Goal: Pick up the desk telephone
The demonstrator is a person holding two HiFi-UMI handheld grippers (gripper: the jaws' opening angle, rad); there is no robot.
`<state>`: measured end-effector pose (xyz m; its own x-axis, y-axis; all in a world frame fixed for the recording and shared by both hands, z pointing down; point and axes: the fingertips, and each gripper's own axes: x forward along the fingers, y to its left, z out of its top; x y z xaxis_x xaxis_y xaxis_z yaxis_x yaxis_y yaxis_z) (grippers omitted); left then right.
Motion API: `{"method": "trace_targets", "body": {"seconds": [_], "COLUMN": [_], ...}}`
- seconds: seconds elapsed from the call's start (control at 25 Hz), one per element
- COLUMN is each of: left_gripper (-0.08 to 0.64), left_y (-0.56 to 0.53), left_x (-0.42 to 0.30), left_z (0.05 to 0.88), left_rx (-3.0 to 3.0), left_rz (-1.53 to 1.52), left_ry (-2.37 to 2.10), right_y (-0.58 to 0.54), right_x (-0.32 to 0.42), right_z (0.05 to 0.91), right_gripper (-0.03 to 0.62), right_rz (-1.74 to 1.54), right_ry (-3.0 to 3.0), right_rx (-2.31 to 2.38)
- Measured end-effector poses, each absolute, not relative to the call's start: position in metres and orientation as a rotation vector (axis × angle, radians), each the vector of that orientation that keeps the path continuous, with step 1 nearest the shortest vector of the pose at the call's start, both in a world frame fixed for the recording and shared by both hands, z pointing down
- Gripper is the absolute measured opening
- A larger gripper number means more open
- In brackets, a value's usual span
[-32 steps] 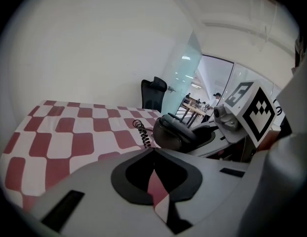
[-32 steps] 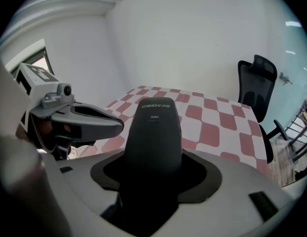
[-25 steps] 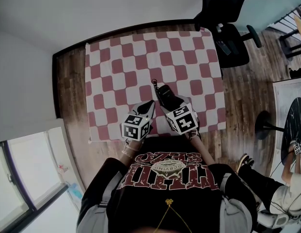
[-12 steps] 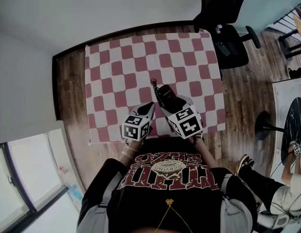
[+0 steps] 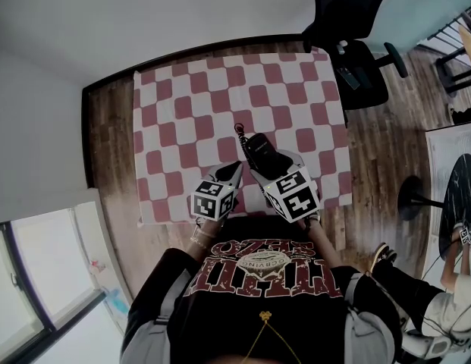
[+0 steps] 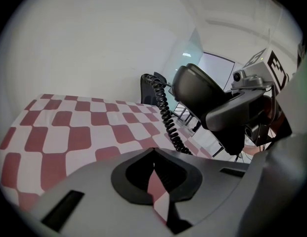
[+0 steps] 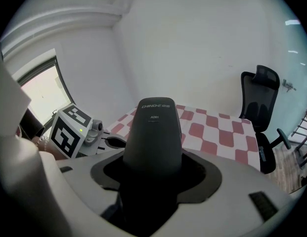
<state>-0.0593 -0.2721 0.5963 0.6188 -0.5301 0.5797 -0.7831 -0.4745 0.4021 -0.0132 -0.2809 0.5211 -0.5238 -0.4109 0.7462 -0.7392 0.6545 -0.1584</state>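
From the head view, the person stands at the near edge of a table (image 5: pixel 182 105) covered in a red-and-white checked cloth. The right claw (image 5: pixel 264 161) reaches over that edge with a black telephone handset (image 5: pixel 258 147) in its jaws. The left claw (image 5: pixel 235 167) hovers just beside it, apart from the phone.

In the left gripper view, the left claw (image 6: pixel 153 154) has its jaws together with nothing between them; only a sliver of cloth shows through the slit. Ahead, the handset (image 6: pixel 200 88) hangs tilted and clear of the table, and its coiled cord (image 6: pixel 165 117) trails down towards the cloth. Whether the cord's far end joins a base unit is hard to tell here.

In the right gripper view, the right claw (image 7: pixel 153 179) is clamped on the handset (image 7: pixel 153 132), which stands up between the jaws. An office chair (image 7: pixel 259 98) stands past the table's far corner.

The grasp looks made and the lift is under way. The next move probably calls for a steady raise with a firm clamp, minding the cord so it does not snag or drag.
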Motion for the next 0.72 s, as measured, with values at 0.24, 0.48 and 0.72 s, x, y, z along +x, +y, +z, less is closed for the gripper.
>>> {"method": "trace_targets", "body": {"seconds": [0.24,0.48,0.72], "left_gripper": [0.009,0.009,0.009], "left_y": [-0.2700,-0.2682,-0.2665], "left_x": [-0.0590,-0.0565,-0.0555], "left_z": [0.5962,0.5961,0.5972], "left_rx": [2.195,2.196,2.192], "left_rz": [0.507,0.505,0.508], "left_ry": [-1.026,-1.010,-0.999], "right_y": [-0.2789,-0.2782,-0.2770], "right_x": [-0.0148,-0.0147,-0.0152], "right_z": [0.5161,0.5147,0.5144], "right_gripper": [0.291,0.291,0.291], "right_rz": [0.603,0.594,0.587], "right_ry": [-2.185,-2.181,-2.182], "right_rx": [0.879,0.877,0.872]}}
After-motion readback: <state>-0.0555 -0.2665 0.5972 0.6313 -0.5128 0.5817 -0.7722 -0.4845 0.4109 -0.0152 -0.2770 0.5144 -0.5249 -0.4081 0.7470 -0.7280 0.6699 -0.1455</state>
